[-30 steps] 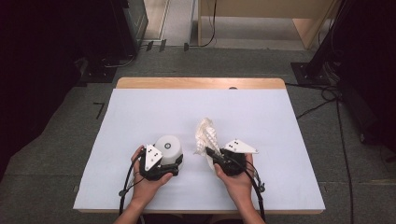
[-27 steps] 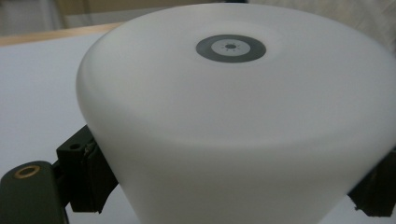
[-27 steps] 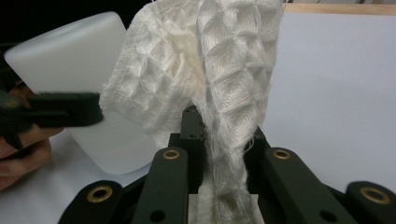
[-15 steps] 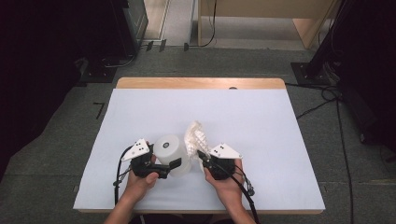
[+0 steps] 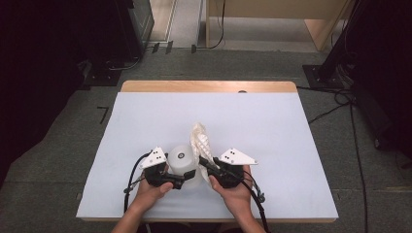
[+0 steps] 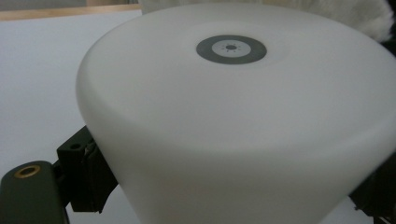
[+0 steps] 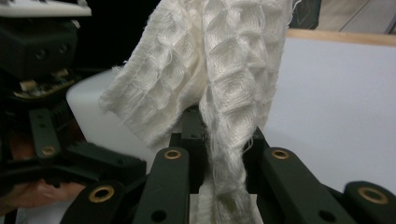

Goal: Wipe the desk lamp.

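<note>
The left gripper point(image 5: 187, 175) clamps a white container point(image 5: 182, 159) bearing only a grey ring mark, no readable writing. Just beside it, the right gripper point(image 5: 200, 161) is closed on a white waffle-weave cloth point(image 5: 200, 140) rising beyond its jaws. Both sit over a pale blue table point(image 5: 272, 131) above grey floor.

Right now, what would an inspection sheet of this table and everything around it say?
Surface: white sheet over a wooden table, flat.
Job's things: round white plastic container, upside down; white waffle-weave cloth, bunched, sticking up beside it.
Clutter: nothing seen.
Grippers: left tongs clamp the container's sides; right tongs shut on the cloth.
Cables: black cable trails from the left tongs, another from the right; loose black cables on the floor at right.
Surroundings: grey floor, dark equipment at left, wooden furniture behind.
</note>
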`<state>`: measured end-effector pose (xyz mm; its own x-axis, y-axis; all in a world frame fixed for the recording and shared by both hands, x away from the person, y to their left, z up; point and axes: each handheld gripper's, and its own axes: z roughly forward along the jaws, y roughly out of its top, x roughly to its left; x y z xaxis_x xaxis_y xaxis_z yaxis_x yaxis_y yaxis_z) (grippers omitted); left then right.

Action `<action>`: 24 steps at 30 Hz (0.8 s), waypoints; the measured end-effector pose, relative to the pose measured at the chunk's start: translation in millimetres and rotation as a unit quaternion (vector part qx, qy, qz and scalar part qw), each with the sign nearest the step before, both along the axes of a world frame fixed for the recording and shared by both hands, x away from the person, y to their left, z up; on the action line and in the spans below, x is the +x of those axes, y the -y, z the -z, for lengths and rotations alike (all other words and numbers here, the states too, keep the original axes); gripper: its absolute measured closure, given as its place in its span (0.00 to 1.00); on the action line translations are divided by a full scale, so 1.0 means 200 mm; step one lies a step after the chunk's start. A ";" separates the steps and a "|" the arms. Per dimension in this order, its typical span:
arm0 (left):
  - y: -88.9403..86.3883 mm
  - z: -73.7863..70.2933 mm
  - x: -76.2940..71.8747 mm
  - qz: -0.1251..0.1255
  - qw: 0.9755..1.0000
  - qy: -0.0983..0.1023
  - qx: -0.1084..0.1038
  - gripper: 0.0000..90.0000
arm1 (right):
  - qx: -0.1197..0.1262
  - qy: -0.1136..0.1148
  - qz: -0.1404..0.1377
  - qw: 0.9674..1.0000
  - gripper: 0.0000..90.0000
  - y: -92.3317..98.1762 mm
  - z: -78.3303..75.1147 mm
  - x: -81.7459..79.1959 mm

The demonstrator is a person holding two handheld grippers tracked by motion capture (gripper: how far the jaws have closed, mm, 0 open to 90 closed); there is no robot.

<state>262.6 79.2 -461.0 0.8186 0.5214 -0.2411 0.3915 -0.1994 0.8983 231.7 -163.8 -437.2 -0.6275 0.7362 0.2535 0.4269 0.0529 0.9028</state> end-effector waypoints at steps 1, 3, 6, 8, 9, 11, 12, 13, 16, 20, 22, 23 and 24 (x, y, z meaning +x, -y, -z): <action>-0.01 -0.01 0.00 -0.001 1.000 -0.002 -0.007 0.10 | -0.003 -0.008 0.000 1.000 0.87 0.00 0.01 0.01; -0.04 -0.02 0.01 -0.006 1.000 -0.002 -0.024 0.10 | -0.012 -0.027 0.001 1.000 0.87 -0.01 0.04 0.02; -0.09 -0.05 0.03 -0.019 0.999 -0.001 -0.043 0.10 | -0.028 -0.050 -0.009 0.998 0.87 -0.03 0.10 0.03; -0.13 -0.06 0.04 -0.029 0.998 -0.005 -0.059 0.10 | -0.036 -0.053 -0.019 0.998 0.87 -0.05 0.12 0.03; -0.15 -0.06 0.05 -0.032 0.997 -0.008 -0.064 0.10 | -0.039 -0.054 -0.021 0.998 0.87 -0.06 0.12 0.03; -0.16 -0.06 0.05 -0.032 0.997 -0.010 -0.067 0.10 | -0.040 -0.048 -0.022 0.998 0.87 -0.07 0.11 0.02; -0.16 -0.06 0.05 -0.028 0.998 -0.008 -0.063 0.10 | -0.040 -0.044 -0.022 0.998 0.87 -0.08 0.10 0.02; -0.15 -0.06 0.05 -0.027 0.998 -0.007 -0.059 0.10 | -0.040 -0.042 -0.021 0.998 0.87 -0.08 0.10 0.02; -0.10 -0.06 0.03 -0.018 0.999 -0.002 -0.041 0.10 | -0.027 -0.031 -0.017 0.999 0.87 -0.07 0.07 0.02; -0.04 -0.05 0.00 0.000 1.000 0.009 -0.013 0.10 | -0.003 -0.016 -0.002 1.000 0.87 -0.03 0.01 0.02; -0.01 -0.06 -0.01 0.004 1.000 0.021 -0.004 0.10 | 0.007 -0.006 0.005 1.000 0.87 -0.01 -0.02 0.02; 0.00 -0.06 -0.02 0.001 1.000 0.023 -0.005 0.10 | 0.009 -0.005 0.007 1.000 0.87 -0.01 -0.02 0.02; -0.01 -0.07 -0.02 0.001 1.000 0.027 -0.007 0.10 | 0.010 -0.002 0.005 1.000 0.87 0.00 -0.03 0.03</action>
<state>259.1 80.3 -446.6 0.8316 0.5166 -0.2039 0.3426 -0.1880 0.9205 236.7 -163.1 -431.2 -0.6185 0.7374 0.2715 0.4317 0.0301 0.9015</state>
